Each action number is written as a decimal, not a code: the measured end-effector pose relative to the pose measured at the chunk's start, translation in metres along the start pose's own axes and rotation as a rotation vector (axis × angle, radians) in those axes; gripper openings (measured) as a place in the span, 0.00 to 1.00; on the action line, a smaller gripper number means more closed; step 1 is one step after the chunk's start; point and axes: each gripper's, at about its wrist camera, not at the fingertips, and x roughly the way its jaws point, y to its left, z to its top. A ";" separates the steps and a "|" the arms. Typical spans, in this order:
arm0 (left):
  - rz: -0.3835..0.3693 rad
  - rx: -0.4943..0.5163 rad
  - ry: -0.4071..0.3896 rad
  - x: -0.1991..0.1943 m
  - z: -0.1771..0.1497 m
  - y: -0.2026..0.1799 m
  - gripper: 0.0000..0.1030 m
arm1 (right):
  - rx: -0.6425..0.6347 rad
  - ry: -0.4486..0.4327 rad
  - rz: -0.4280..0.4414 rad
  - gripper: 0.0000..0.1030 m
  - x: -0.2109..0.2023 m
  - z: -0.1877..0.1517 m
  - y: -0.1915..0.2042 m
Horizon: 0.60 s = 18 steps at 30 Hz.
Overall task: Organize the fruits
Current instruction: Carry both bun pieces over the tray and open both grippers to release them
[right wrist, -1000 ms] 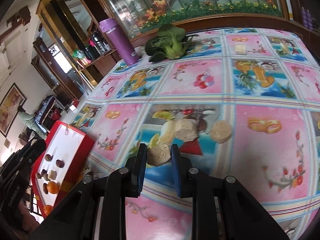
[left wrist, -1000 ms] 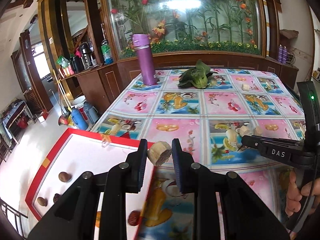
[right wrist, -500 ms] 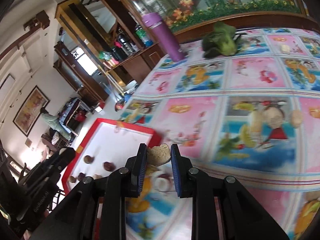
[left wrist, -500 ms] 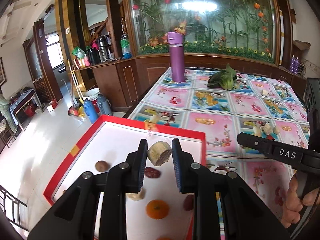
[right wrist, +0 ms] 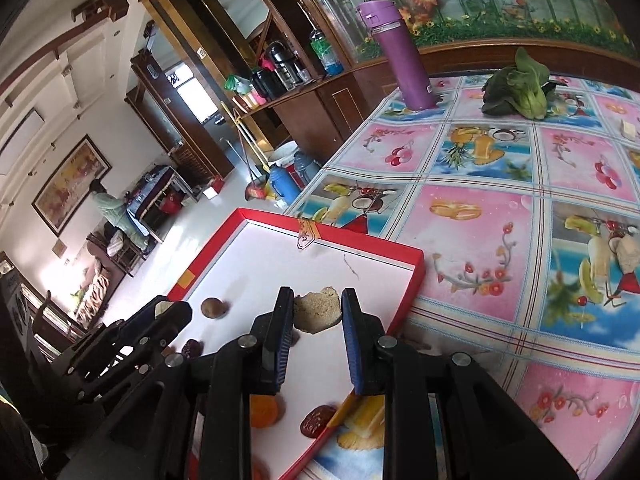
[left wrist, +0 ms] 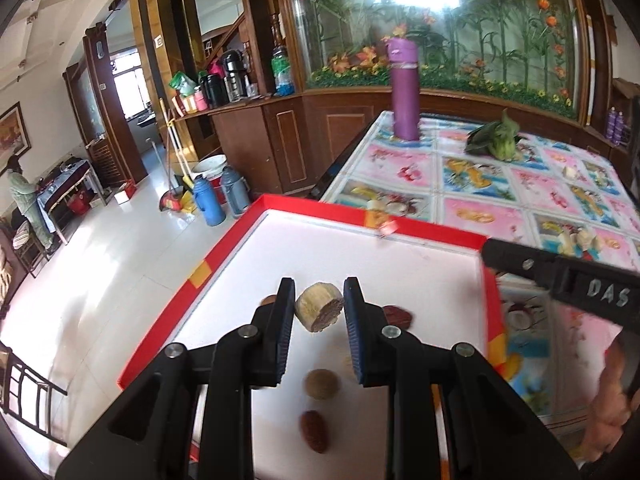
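A cut banana piece [left wrist: 320,307] is clamped between the blue pads of the left hand-held gripper [left wrist: 319,325], raised over the white floor of the red-rimmed tray [left wrist: 224,243]. A second banana chunk [right wrist: 318,309] is gripped likewise by the right hand-held gripper [right wrist: 316,330] above the same tray. Below, a red date [left wrist: 315,430] and a brown round fruit [right wrist: 212,306] are seen lying in the tray. Farther off on the worktop [right wrist: 480,168], loose banana pieces [right wrist: 624,254], a leafy vegetable [right wrist: 520,88] and a purple flask [right wrist: 394,54] are found.

Both wrist fisheyes close above red tray [left wrist: 224,248] [right wrist: 404,304], facing far purple bottle [left wrist: 405,92] [right wrist: 400,56]; both share tray.
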 end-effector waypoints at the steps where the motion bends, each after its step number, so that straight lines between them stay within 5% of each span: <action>1: 0.016 0.007 0.007 0.005 0.001 0.005 0.26 | -0.008 0.002 -0.013 0.22 0.004 0.001 0.001; 9: 0.004 -0.005 0.122 0.054 0.038 0.036 0.26 | -0.027 0.053 -0.069 0.22 0.045 0.009 0.007; 18: -0.022 0.030 0.316 0.124 0.049 0.016 0.26 | -0.079 0.131 -0.105 0.22 0.069 -0.005 0.014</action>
